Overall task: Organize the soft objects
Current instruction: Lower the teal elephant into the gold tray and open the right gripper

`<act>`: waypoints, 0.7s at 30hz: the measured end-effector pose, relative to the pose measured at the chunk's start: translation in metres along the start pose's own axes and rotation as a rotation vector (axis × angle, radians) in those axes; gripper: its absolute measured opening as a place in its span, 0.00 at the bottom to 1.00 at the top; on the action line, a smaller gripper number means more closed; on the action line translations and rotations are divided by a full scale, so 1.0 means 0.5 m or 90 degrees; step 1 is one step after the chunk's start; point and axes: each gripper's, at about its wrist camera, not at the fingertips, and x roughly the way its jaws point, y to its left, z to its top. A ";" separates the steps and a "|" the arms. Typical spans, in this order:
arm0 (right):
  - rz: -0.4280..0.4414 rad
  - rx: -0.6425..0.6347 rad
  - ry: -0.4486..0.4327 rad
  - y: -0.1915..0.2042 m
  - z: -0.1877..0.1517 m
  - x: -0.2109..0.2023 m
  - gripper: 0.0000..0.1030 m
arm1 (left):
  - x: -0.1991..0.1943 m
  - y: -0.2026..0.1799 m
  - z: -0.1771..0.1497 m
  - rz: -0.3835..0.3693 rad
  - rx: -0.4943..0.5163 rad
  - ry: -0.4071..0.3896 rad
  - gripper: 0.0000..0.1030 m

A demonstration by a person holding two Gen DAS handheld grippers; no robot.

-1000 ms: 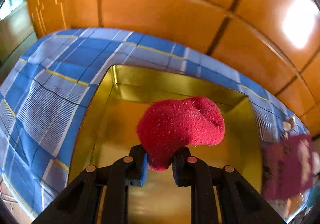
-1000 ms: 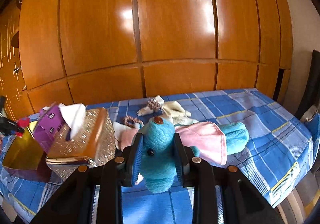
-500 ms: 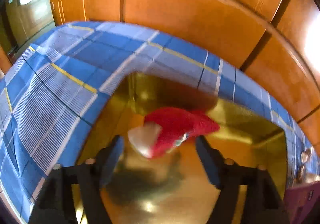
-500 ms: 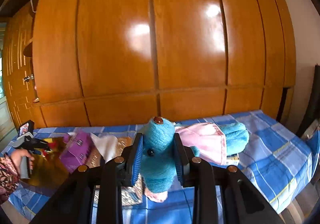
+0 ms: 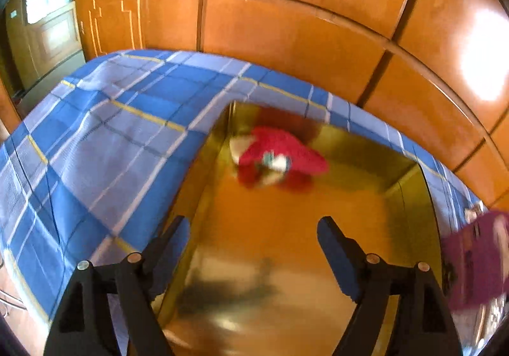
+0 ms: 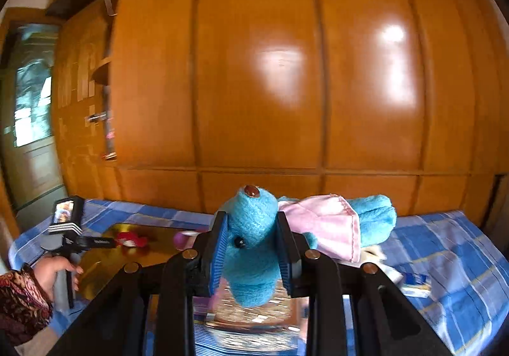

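Left wrist view: your left gripper (image 5: 253,249) hangs spread and empty above the gold tray (image 5: 400,178), where the red plush toy (image 5: 280,158) lies. Your right gripper (image 6: 251,255) clamps the blue plush toy (image 6: 254,228); carry it over that tray next, I judge.

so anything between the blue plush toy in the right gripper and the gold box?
Nothing solid blocks the way in the right wrist view. The blue plush toy is held above a glittery tissue box; the gold box lies to its left, holding a red plush, with the left gripper hovering there.
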 end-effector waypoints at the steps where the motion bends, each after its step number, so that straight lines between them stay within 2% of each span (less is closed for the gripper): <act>1: 0.018 -0.009 0.003 0.019 0.004 0.010 0.27 | -0.006 0.004 -0.011 -0.010 0.000 0.008 0.80; 4: 0.071 -0.040 0.014 0.083 0.015 0.046 0.27 | -0.034 0.011 -0.037 -0.022 0.005 0.001 0.80; 12: 0.194 -0.114 0.066 0.251 0.021 0.162 0.27 | -0.088 0.039 -0.089 0.012 0.039 -0.035 0.83; 16: 0.216 -0.143 0.126 0.317 -0.005 0.249 0.28 | -0.097 0.069 -0.100 0.029 0.035 -0.045 0.84; 21: 0.210 -0.163 0.210 0.369 -0.050 0.374 0.28 | -0.097 0.107 -0.109 0.033 0.009 -0.036 0.84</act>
